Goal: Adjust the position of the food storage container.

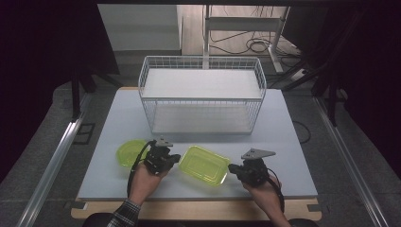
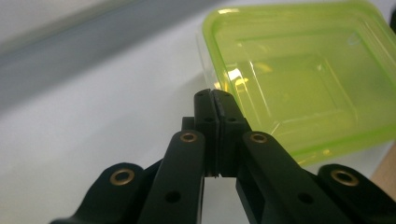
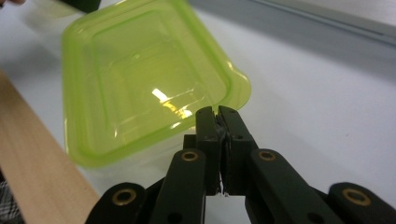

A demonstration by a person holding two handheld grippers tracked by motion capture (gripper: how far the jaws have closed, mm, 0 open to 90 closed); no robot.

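**Grippers pinching a green rectangular tub from both ends**

Tub (image 1: 204,164) is lying on the grey table (image 1: 283,142), between the two hands and near the front edge; it is shallow, rectangular, round-cornered, made of glossy see-through green plastic with stepped ridges, and nothing is showing inside it. A round green bowl (image 1: 128,152) of the same plastic is sitting just left of the left hand, partly hidden by it. Behind them a white wire basket (image 1: 202,94) with a flat shelf across its upper part is standing with nothing in it.

The left gripper (image 2: 214,95) is reaching in level from the tub's left end, its black jaws clenched together, apparently nipping the thin rim at a corner. The right gripper (image 3: 217,112) is coming in from the opposite end, jaws likewise pressed tight on the rim's edge. Both forearms are entering from the table's front, a checked sleeve (image 1: 124,213) covering the left one.
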